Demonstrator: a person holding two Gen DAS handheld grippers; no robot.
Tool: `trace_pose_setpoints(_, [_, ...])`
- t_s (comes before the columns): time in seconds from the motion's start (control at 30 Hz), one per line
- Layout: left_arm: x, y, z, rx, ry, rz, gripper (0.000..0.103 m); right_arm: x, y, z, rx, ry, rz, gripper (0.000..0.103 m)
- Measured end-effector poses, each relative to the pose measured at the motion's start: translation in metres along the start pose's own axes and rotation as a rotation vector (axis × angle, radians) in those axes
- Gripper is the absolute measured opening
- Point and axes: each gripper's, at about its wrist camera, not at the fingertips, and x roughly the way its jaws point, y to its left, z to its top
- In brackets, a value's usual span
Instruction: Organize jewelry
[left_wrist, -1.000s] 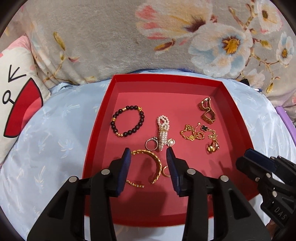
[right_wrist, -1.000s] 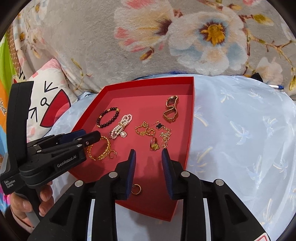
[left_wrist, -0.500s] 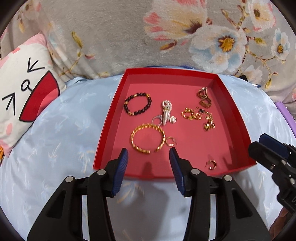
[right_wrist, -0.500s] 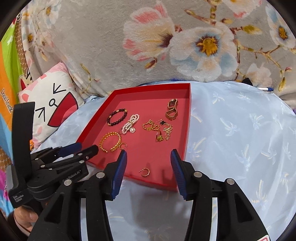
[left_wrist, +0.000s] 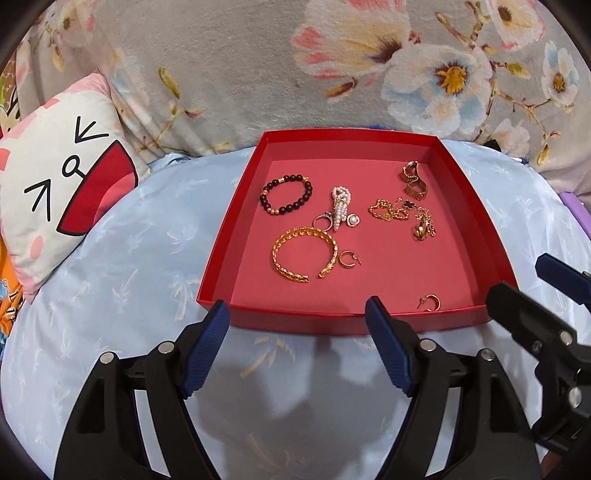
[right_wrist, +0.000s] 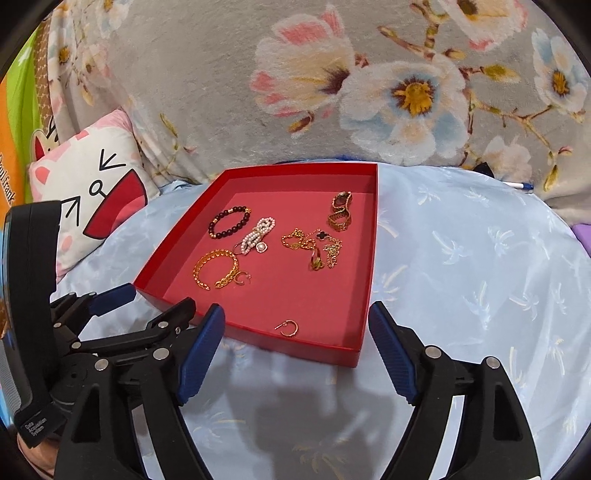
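While the left gripper hangs short of the tray, jaws spread and empty, every piece lies inside: bead bracelet, pearls, cuff, hoop just beside it, chains tangled. For a clean pick, I'd drop over one isolated piece, tips straddling it. Cat pillow sits left, clear of the path.

Right view: right gripper also spread, holding nothing, near the tray's front wall. A lone hoop lies closest; the wall blocks a low approach. Floral blanket behind.
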Motion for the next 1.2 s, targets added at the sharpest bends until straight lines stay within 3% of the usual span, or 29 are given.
trace_pose_setpoints(0.27, [-0.009, -0.008, -0.004, 0.031, -0.022, 0.042, 0.088, -0.007, 0.007, -0.002, -0.018, -0.021, -0.024, 0.084])
trace_pose_setpoints(0.5, [-0.03, 0.014, -0.007, -0.034, -0.037, 0.062, 0.095, -0.03, 0.004, -0.005, -0.006, -0.056, -0.055, 0.086])
trace_pose_setpoints(0.77, [-0.035, 0.017, -0.019, -0.045, -0.028, 0.076, 0.098, -0.024, 0.018, -0.019, -0.039, -0.015, -0.069, 0.086])
trace_pose_setpoints(0.9, [-0.026, 0.02, -0.021, -0.061, 0.007, 0.03, 0.098, -0.02, 0.018, -0.021, -0.042, -0.006, -0.059, 0.086])
trace_pose_setpoints(1.2, [-0.021, 0.018, -0.022, -0.064, 0.01, 0.056, 0.098, -0.013, 0.02, -0.023, -0.053, 0.007, -0.065, 0.086])
